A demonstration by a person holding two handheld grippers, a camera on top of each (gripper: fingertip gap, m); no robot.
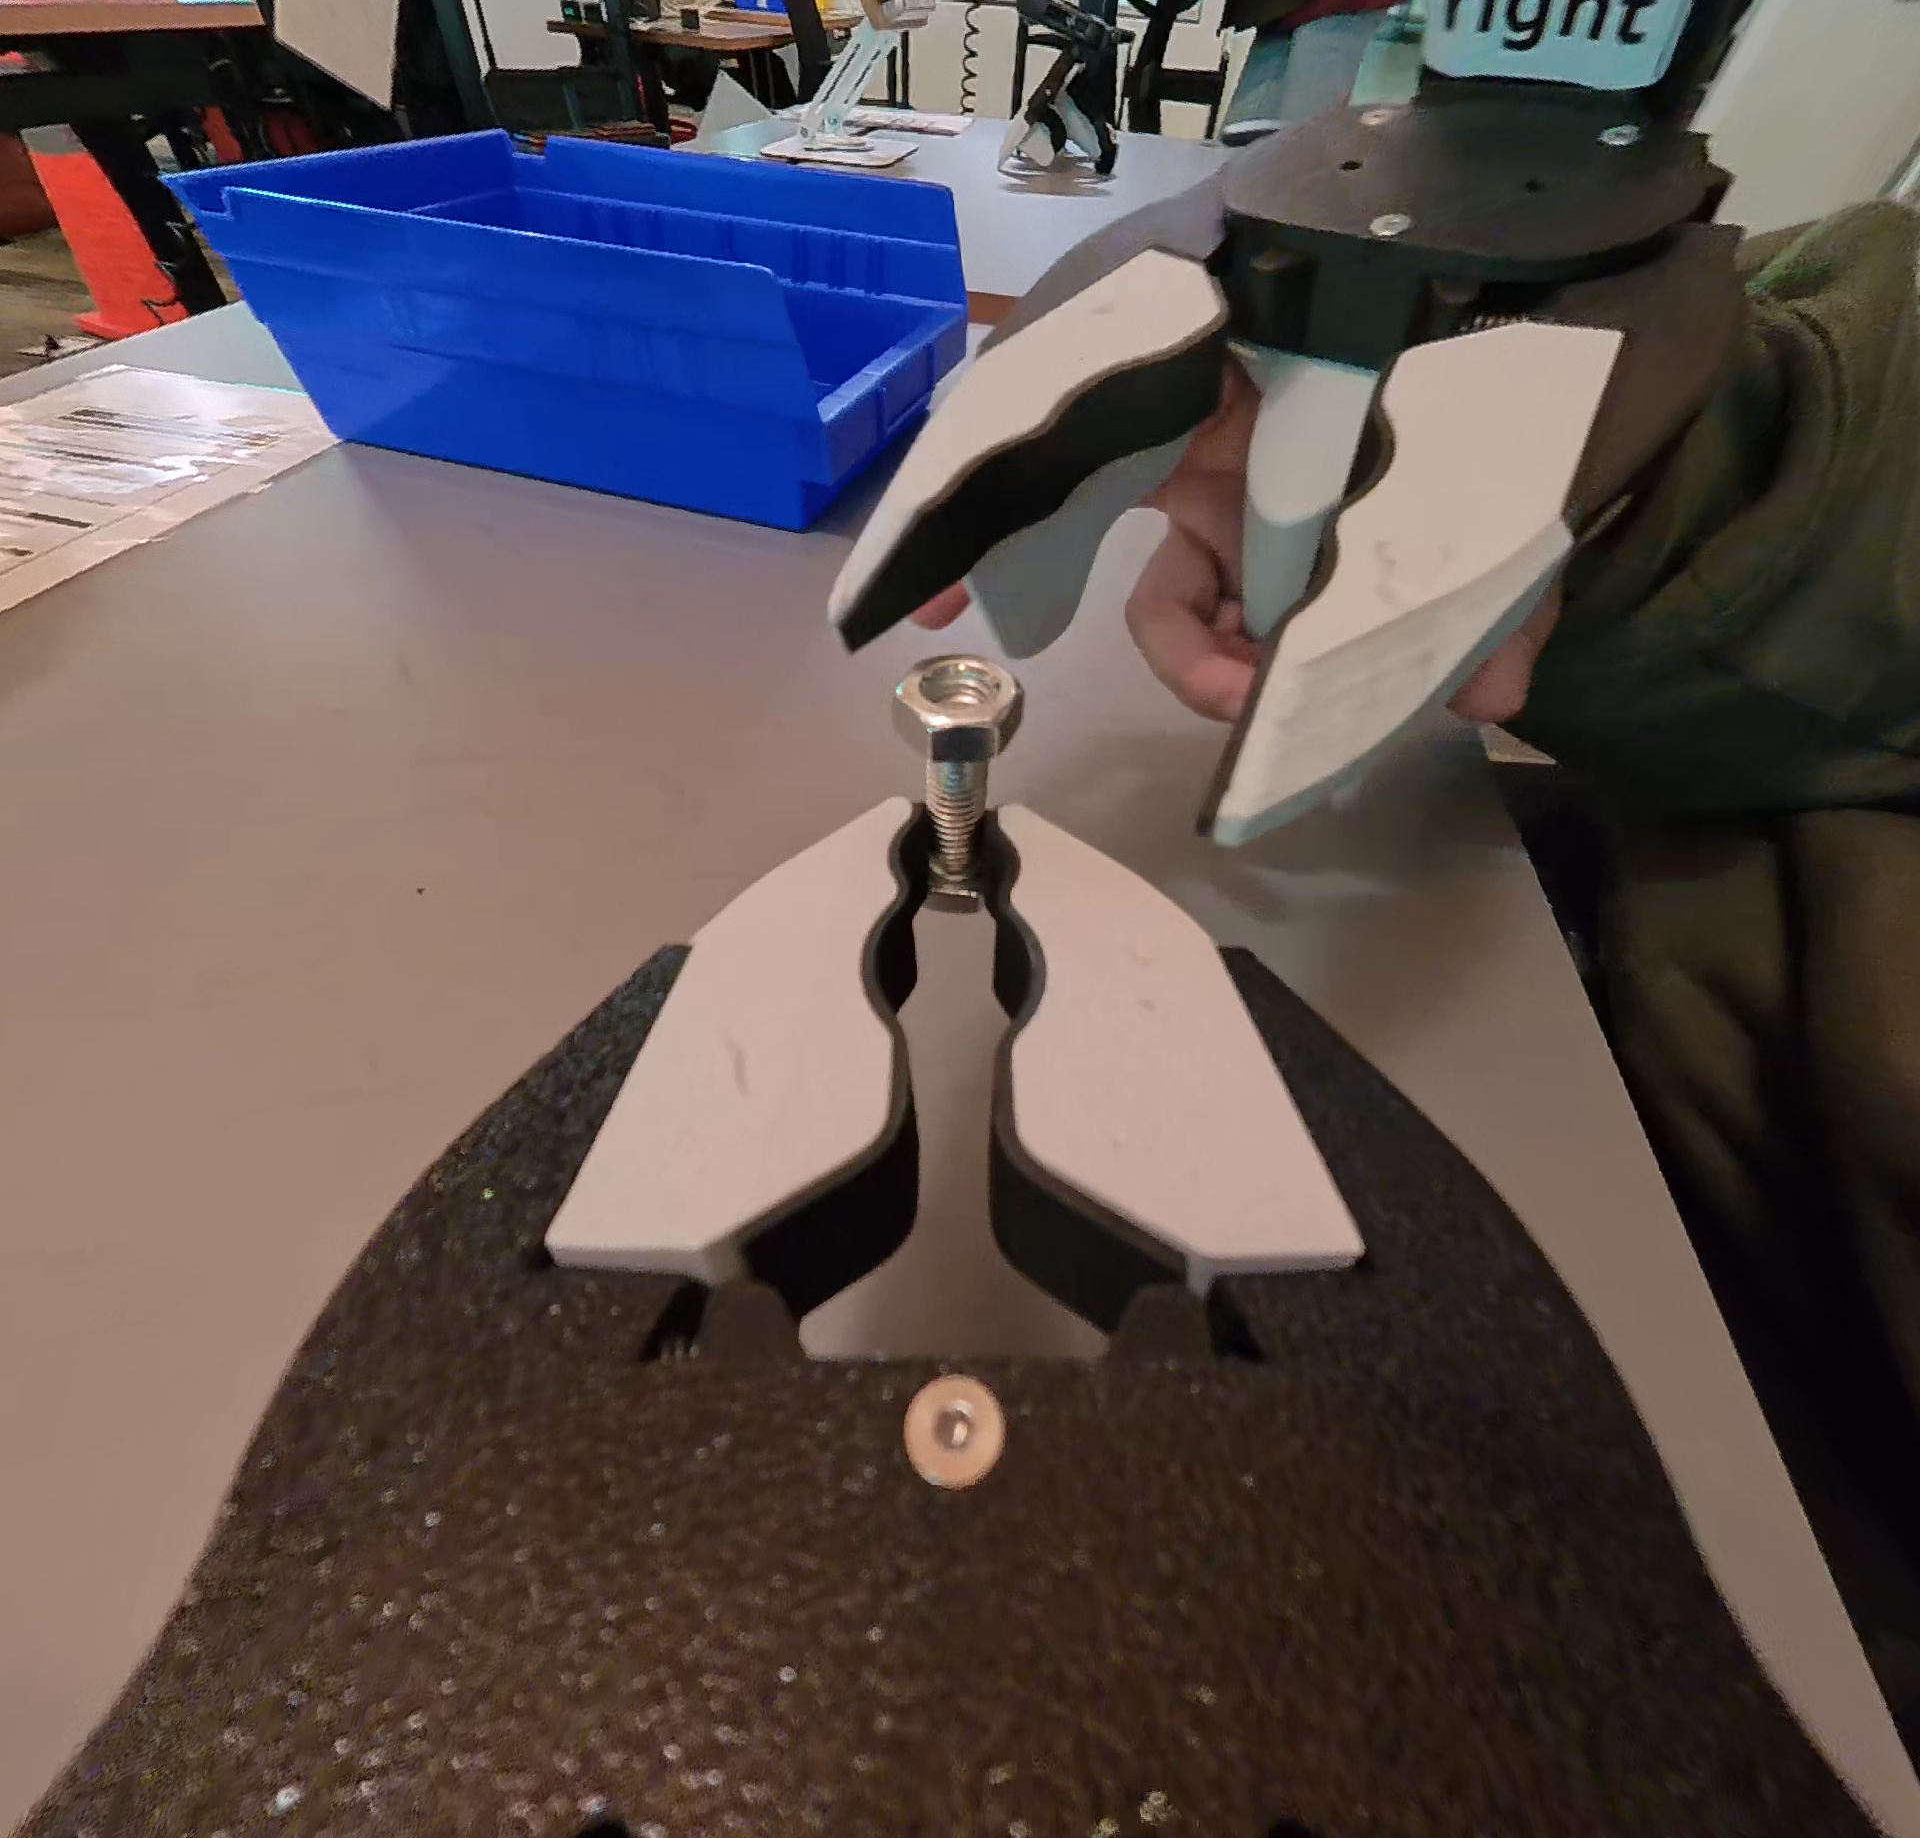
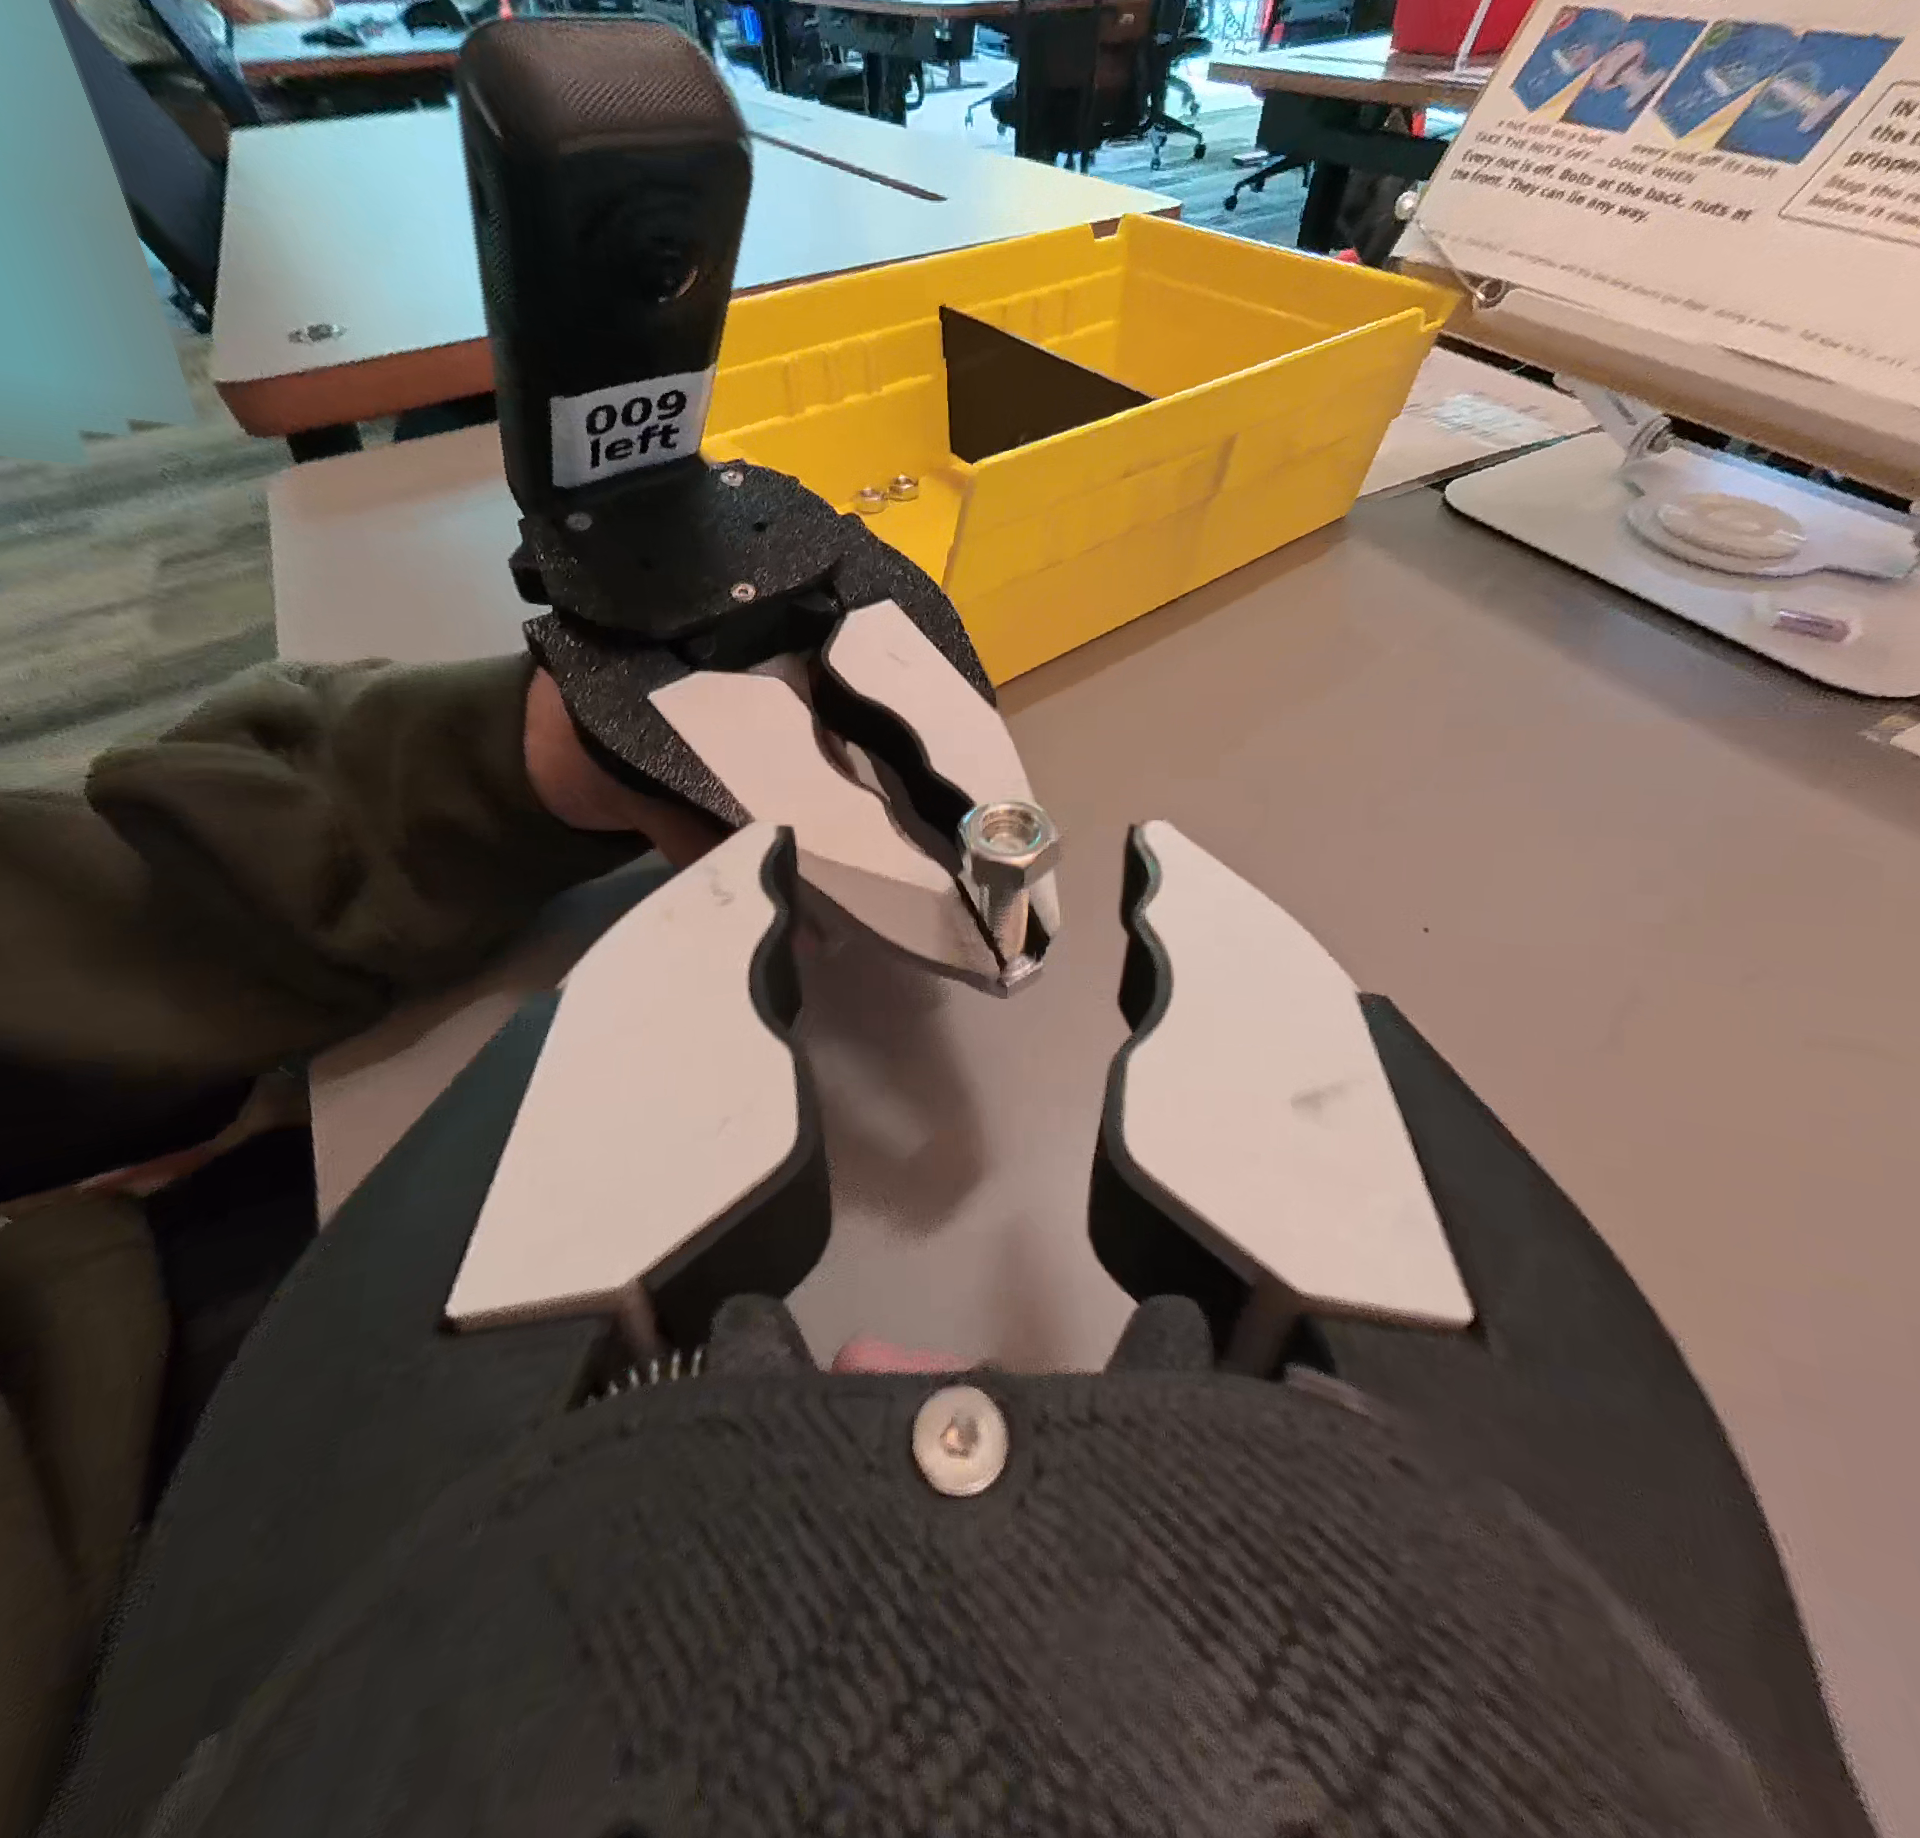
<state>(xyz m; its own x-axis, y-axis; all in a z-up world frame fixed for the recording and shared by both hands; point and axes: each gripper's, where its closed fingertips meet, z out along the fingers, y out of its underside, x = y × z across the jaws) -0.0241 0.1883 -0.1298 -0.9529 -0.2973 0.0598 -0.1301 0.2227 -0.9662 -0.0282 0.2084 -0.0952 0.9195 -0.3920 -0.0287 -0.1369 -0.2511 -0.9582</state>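
My left gripper (image 1: 951, 838) is shut on the lower part of a silver bolt (image 1: 949, 812) and holds it upright above the grey table (image 1: 416, 749). A hex nut (image 1: 957, 705) sits on the bolt's top end. My right gripper (image 1: 1034, 734) is open, its tips on either side of the nut and just above it, not touching. In the right wrist view the right gripper (image 2: 956, 838) is open around the nut (image 2: 1006, 834) and the bolt (image 2: 1013, 915), with the left gripper (image 2: 1013, 967) clamped on the bolt from the left.
A blue bin (image 1: 520, 406) stands at the back left of the table. A yellow bin (image 2: 1143, 521) with a black divider (image 2: 1018, 386) holds two loose nuts (image 2: 888, 493). An instruction sheet on a stand (image 2: 1714, 126) is at the right. Papers (image 1: 104, 469) lie at the left. Less than 4 cm separates the two grippers' tips.
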